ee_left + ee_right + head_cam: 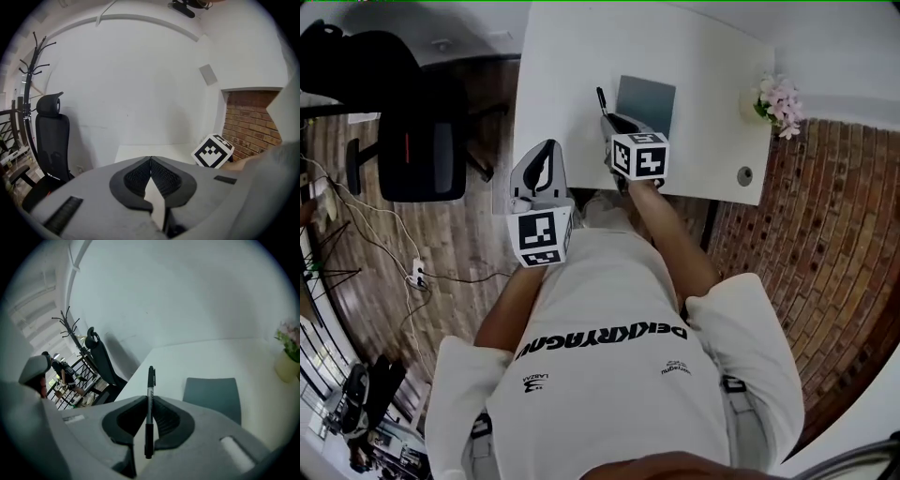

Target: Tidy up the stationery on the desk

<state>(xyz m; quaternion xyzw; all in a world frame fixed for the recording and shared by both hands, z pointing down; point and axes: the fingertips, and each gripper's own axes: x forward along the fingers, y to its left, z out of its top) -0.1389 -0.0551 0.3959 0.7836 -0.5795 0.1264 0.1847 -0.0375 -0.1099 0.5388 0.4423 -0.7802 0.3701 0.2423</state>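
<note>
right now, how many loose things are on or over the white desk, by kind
black pen, held in the right gripper: 1
grey-blue pad: 1
potted pink flowers: 1
total: 3

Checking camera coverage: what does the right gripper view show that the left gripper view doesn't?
Right gripper view only: black pen clamped in the right gripper, grey pad, potted flowers. Left gripper view only: left gripper shut on nothing, the right gripper's marker cube, brick wall. Both: white desk, black office chair, coat rack.
</note>
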